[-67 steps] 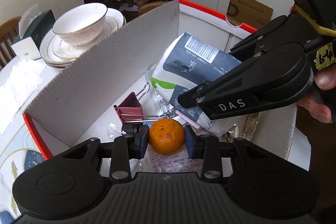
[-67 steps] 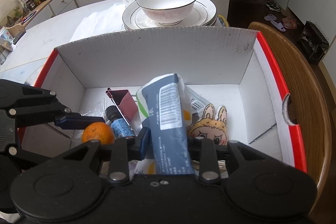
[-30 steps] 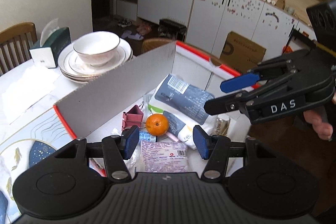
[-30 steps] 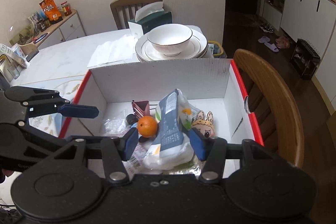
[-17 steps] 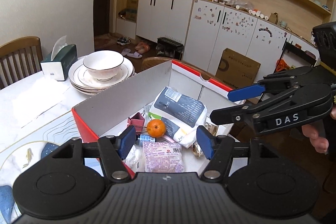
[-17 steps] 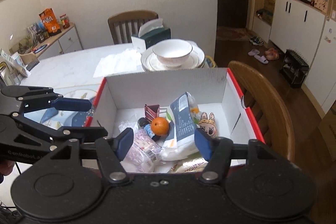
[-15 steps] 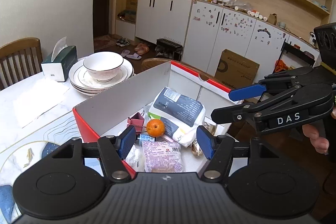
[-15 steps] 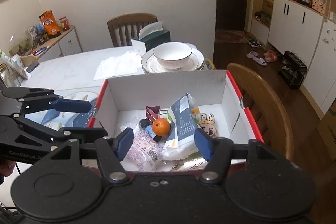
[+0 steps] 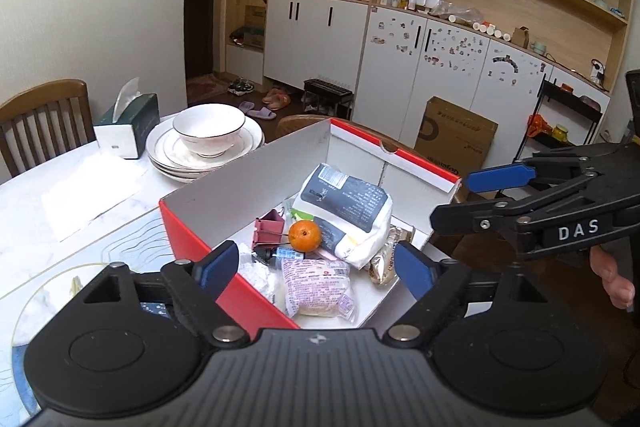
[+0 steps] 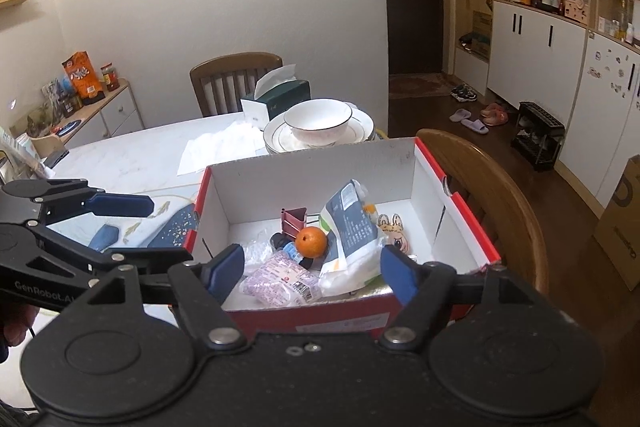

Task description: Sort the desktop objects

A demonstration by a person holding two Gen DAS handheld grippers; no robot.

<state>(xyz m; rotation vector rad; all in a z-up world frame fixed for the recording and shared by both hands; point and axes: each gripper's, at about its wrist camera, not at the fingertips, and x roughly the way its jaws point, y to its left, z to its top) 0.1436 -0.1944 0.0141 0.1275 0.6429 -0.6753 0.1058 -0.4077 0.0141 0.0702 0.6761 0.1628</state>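
The box (image 9: 248,291), red outside and white corrugated card inside, sits at the table's edge with my sorted things heaped on its floor. A small round orange (image 9: 305,235) with a dimpled skin lies near the middle, touching a pink metal binder clip (image 9: 269,229) on one side and a soft dark-grey and white packet (image 9: 348,199) with a barcode on the other. In front of the orange lies a glossy pink-printed plastic sachet (image 9: 316,281), with crumpled clear film (image 9: 260,273) beside it and a small blue-labelled bottle (image 9: 286,253) between them.

My left claw (image 9: 316,269) hangs above the near corner of the box, its blue pads spreading wider, nothing between them. My right claw (image 10: 312,269) is likewise opening and empty, held over the box's front wall; from the left camera it shows side-on as black linkage with "DAS" lettered on it, my fingers (image 9: 612,277) curled behind.

Only the right camera shows the cartoon rabbit face (image 10: 394,231) on a wrapper behind the grey packet, and the curved wooden chair back (image 10: 492,195) just beside the box. Only the left camera shows the crinkled gold-brown wrapper (image 9: 384,259) at the packet's low end.

Beyond the box stand a white gilt-rimmed bowl (image 10: 318,123) on stacked plates (image 10: 276,137), a dark green tissue box (image 10: 280,97) and white paper napkins (image 10: 220,147) on the marble-look tabletop (image 10: 132,155).
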